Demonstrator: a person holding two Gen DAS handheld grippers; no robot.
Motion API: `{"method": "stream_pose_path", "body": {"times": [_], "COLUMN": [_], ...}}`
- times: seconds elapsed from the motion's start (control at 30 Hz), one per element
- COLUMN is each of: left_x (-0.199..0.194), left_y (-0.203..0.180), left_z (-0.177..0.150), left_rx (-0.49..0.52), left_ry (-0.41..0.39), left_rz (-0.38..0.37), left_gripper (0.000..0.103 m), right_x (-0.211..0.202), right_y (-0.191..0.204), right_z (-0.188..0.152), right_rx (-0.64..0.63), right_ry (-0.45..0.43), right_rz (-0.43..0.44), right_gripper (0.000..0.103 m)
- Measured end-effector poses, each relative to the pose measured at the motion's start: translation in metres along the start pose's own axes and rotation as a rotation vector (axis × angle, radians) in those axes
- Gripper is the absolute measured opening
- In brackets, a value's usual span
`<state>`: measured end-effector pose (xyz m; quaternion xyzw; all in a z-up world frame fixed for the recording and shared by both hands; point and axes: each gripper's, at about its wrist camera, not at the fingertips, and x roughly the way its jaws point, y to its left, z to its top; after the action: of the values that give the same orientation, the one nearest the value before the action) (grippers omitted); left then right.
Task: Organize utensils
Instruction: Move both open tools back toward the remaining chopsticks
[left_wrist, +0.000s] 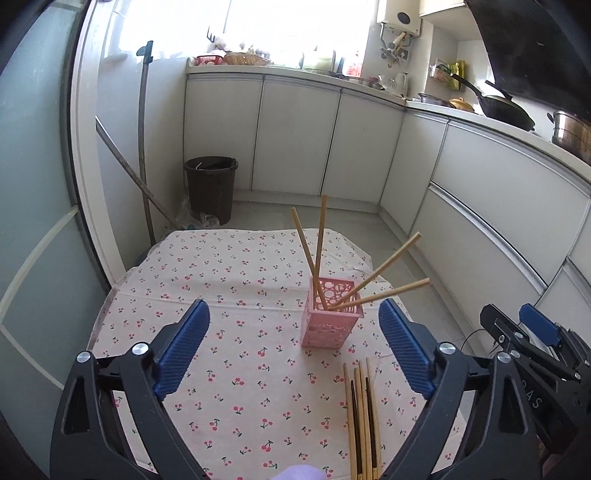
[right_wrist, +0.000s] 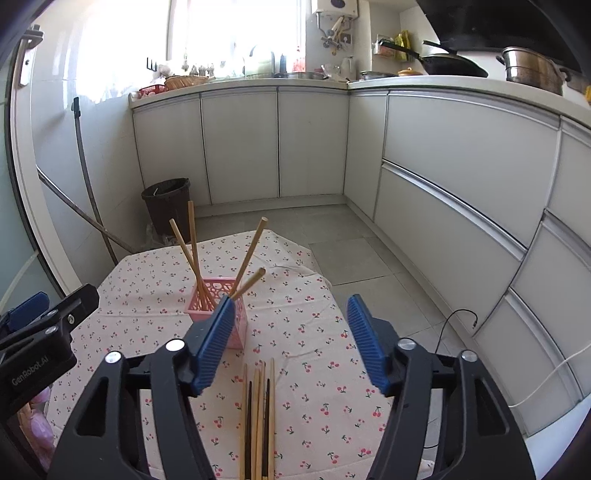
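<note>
We see a pink perforated holder (left_wrist: 330, 317) upright on the cherry-print cloth (left_wrist: 207, 295) w/ four bamboo chopsticks (left_wrist: 320, 251) fanned out inside; more loose chopsticks (right_wrist: 258, 417) lie flat nearer us. Left gripper (left_wrist: 293, 350) & right gripper (right_wrist: 290, 343) both hover above the cloth, jaws spread wide, holding nothing.

A holder (left_wrist: 330, 314) stands upright on the desk (left_wrist: 229, 295), toward its right half. Four chopsticks (left_wrist: 320, 251) stand in the holder: two lean toward its left corner, two slant out over its right side. Nearer the cameras, a bundle of loose chopsticks (left_wrist: 362, 421) lies flat on the desk, in front of the holder and apart from it. Beyond the desk, on the floor, a bin (left_wrist: 211, 189) stands against the cabinets (left_wrist: 295, 136), left of the holder. Left of the bin, two long poles (left_wrist: 142, 147) lean against the wall.
</note>
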<state>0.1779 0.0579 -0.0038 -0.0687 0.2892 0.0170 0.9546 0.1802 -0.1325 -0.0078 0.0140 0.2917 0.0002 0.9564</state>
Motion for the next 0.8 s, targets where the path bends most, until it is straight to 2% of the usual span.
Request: {"method": "stream_pose_path", "body": {"times": [0.13,0.23,0.3,0.47,0.57,0.7,0.8], "left_x": [0.003,0.007,0.010,0.029,0.050,0.090,0.123], "left_y": [-0.008,-0.011,-0.013,-0.020,-0.025,-0.028,-0.028], "left_z": [-0.011,-0.014,-0.015,-0.022,-0.031,-0.048,-0.062], "left_rx": [0.020,0.029,0.027,0.044,0.055,0.026,0.001], "left_ry": [0.020,0.036,0.045,0.114,0.192,0.364,0.495], "left_rz": [0.006,0.008,0.006,0.007,0.001,-0.027,-0.019], "left_gripper": [0.096,0.096,0.096,0.096,0.096,0.096,0.096], "right_x": [0.003,0.004,0.004,0.014,0.023,0.041,0.056], "right_y": [-0.007,-0.012,-0.019,-0.042,-0.053,-0.070,-0.087], "right_z": [-0.004,-0.009,-0.011,-0.017,-0.028,-0.045,-0.058], "right_rx": [0.007,0.026,0.039,0.091,0.112,0.167,0.242], "right_ry": [0.012,0.014,0.014,0.074,0.136,0.240,0.350], "right_rz": [-0.015,-0.031,-0.046,-0.042,-0.026,0.002,0.030], "right_gripper": [0.074,0.084,0.094,0.096,0.096,0.096,0.096]}}
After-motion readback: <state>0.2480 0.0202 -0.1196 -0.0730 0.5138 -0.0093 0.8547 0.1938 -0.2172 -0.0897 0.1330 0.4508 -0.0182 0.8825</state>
